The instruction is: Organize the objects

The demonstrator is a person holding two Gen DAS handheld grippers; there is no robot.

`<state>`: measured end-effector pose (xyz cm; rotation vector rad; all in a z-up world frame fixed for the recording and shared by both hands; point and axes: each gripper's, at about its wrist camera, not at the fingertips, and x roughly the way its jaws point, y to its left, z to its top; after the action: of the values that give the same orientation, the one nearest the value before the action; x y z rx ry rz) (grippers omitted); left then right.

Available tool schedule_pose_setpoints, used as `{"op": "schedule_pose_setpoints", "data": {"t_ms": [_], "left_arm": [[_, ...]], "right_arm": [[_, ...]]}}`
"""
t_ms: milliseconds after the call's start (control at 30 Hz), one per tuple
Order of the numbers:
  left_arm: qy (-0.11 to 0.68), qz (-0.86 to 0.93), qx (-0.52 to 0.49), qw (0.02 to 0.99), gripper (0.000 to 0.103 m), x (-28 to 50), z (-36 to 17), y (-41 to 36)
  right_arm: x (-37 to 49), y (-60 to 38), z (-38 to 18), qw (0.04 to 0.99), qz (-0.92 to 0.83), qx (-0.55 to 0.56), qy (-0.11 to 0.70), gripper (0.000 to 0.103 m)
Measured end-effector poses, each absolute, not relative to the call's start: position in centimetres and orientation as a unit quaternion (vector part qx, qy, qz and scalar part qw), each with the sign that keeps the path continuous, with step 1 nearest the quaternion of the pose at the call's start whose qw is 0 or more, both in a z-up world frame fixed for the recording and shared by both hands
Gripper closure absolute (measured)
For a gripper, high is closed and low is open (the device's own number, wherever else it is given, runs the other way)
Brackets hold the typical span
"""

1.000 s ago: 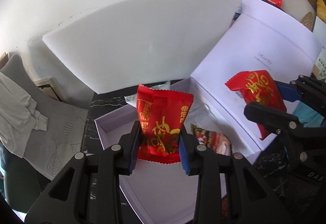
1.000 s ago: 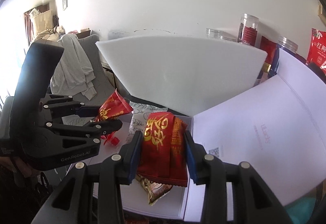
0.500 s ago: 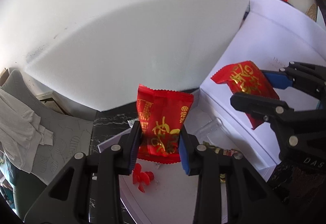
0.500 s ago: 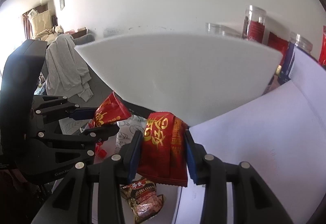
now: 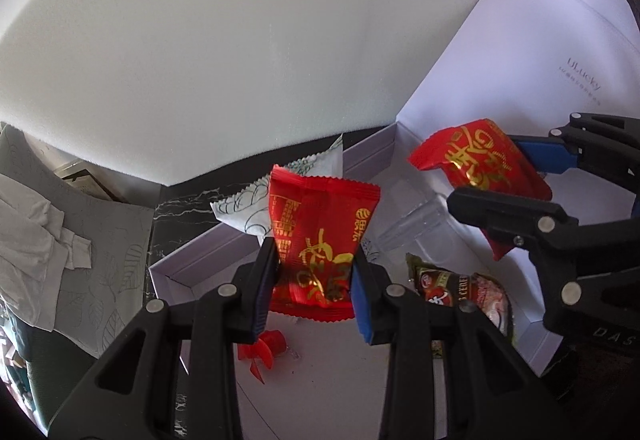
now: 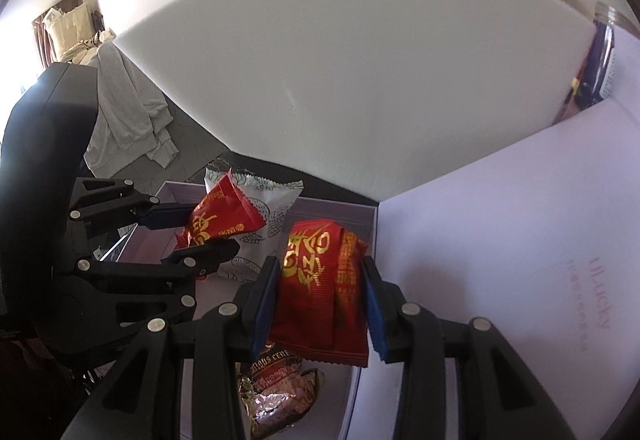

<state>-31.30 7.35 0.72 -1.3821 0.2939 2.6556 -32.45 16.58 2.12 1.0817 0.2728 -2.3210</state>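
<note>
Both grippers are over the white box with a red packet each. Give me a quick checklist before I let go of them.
1. Left gripper clamped on its red packet: ok.
2. Right gripper clamped on the other red packet: ok.
3. Both packets above the open white box: ok.
4. Bare floor under the left packet: not ok, a red plastic piece lies there.
5. Bare floor under the right packet: not ok, a dark foil packet lies there.
6. Height above the box floor: cannot tell.

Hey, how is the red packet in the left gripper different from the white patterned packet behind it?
The red packet is glossy red with gold print; the white packet has dark line drawings. The red one hangs pinched by the left gripper; the white one leans at the white box edge, ungripped. Both have crimped, zigzag ends.
</note>
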Motion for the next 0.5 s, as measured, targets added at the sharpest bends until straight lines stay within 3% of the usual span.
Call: {"op": "schedule_pose_setpoints", "data": {"t_ms": [500], "left_arm": [[0.109,0.87,-0.475,0.073,0.071,-31.1,-0.4,8.3]], "right_arm": [[-33.9,15.9,0.2,0.273,-0.852,0.434,0.11,0.062]]}}
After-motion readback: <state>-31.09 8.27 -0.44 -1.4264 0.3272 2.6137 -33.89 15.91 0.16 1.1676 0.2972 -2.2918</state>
